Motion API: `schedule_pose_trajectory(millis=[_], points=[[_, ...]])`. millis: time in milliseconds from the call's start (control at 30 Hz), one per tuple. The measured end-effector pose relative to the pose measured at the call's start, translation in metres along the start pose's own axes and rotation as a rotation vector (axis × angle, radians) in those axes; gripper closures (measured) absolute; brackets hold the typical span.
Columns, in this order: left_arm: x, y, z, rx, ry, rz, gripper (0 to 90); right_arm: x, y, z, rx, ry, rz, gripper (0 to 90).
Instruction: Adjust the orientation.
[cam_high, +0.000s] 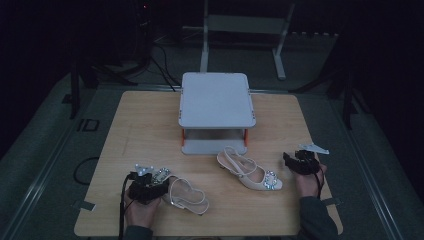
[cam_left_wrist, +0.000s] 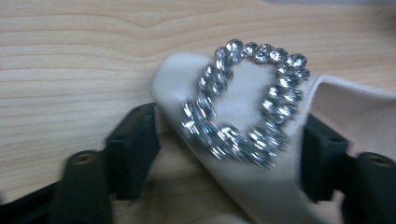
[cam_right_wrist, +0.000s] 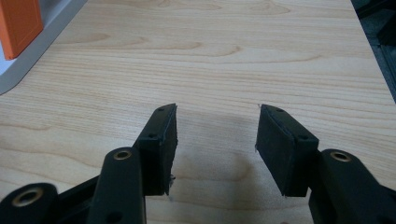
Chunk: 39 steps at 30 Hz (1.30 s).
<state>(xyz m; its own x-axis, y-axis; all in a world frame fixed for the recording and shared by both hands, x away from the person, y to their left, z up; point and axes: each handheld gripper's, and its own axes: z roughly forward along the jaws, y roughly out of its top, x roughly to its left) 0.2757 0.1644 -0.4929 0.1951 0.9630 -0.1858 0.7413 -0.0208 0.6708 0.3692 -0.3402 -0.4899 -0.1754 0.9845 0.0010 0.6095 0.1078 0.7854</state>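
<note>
Beside the shelf (cam_high: 216, 107), my left claw (cam_left_wrist: 224, 140) straddles the sandal's (cam_high: 187, 196) jeweled toe without pinching; light, stiff, slippery, so grip behind the stones.

High view overhead, gripper views close, shared table (cam_high: 150, 115)

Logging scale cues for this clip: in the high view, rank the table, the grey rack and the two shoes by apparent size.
1. Table, largest.
2. Rack.
3. Right shoe and left shoe: about alike; the left tongs cover the left shoe's toe, so I won't rank them.
</note>
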Motion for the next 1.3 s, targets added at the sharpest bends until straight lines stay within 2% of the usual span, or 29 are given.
schedule_pose_trajectory(millis=[100, 133, 167, 300, 600, 667, 700, 733, 767, 833, 1000, 1100, 1200, 1300], points=[[-0.001, 0.004, 0.003, -0.007, -0.013, 0.013, 45.0, 0.000, 0.000, 0.000, -0.001, 0.000, 0.003, 48.0], [-0.002, 0.009, 0.006, -0.002, -0.029, 0.030, 45.0, 0.000, 0.000, 0.000, -0.001, 0.001, 0.003, 47.9], [-0.002, 0.011, 0.007, 0.000, -0.028, 0.037, 48.8, 0.000, -0.001, 0.000, -0.001, 0.001, 0.006, 48.0], [0.002, 0.018, 0.010, 0.001, -0.001, 0.029, 49.5, -0.001, -0.001, 0.000, 0.000, 0.001, 0.007, 47.9], [0.028, 0.049, 0.032, 0.006, -0.012, 0.030, 49.6, -0.002, -0.001, 0.001, 0.005, -0.001, 0.012, 47.9], [0.035, 0.059, 0.039, 0.010, -0.018, 0.043, 49.7, -0.002, -0.001, 0.001, 0.006, -0.001, 0.013, 47.9], [0.040, 0.067, 0.044, 0.017, -0.034, 0.055, 49.8, -0.002, -0.002, 0.001, 0.007, -0.001, 0.013, 48.0], [0.040, 0.067, 0.044, 0.017, -0.034, 0.055, 49.8, -0.002, -0.002, 0.002, 0.008, -0.001, 0.013, 48.0], [0.047, 0.076, 0.050, 0.029, -0.051, 0.085, 49.8, -0.003, -0.002, 0.002, 0.010, -0.002, 0.013, 48.1], [0.054, 0.085, 0.056, 0.038, -0.078, 0.094, 49.9, -0.003, -0.002, 0.002, 0.011, -0.009, 0.016, 49.2], [0.063, 0.101, 0.064, 0.060, -0.051, 0.092, 50.0, -0.003, -0.002, 0.002, 0.010, -0.016, 0.025, 49.8], [0.068, 0.110, 0.069, 0.086, -0.061, 0.084, 50.0, -0.003, -0.003, 0.002, 0.008, -0.020, 0.025, 49.8], [0.066, 0.112, 0.069, 0.095, -0.048, 0.087, 49.8, -0.003, -0.003, 0.001, 0.007, -0.016, 0.022, 49.6], [0.066, 0.110, 0.062, 0.080, -0.052, 0.058, 48.4, -0.003, -0.003, 0.001, 0.008, -0.015, 0.024, 49.3]])
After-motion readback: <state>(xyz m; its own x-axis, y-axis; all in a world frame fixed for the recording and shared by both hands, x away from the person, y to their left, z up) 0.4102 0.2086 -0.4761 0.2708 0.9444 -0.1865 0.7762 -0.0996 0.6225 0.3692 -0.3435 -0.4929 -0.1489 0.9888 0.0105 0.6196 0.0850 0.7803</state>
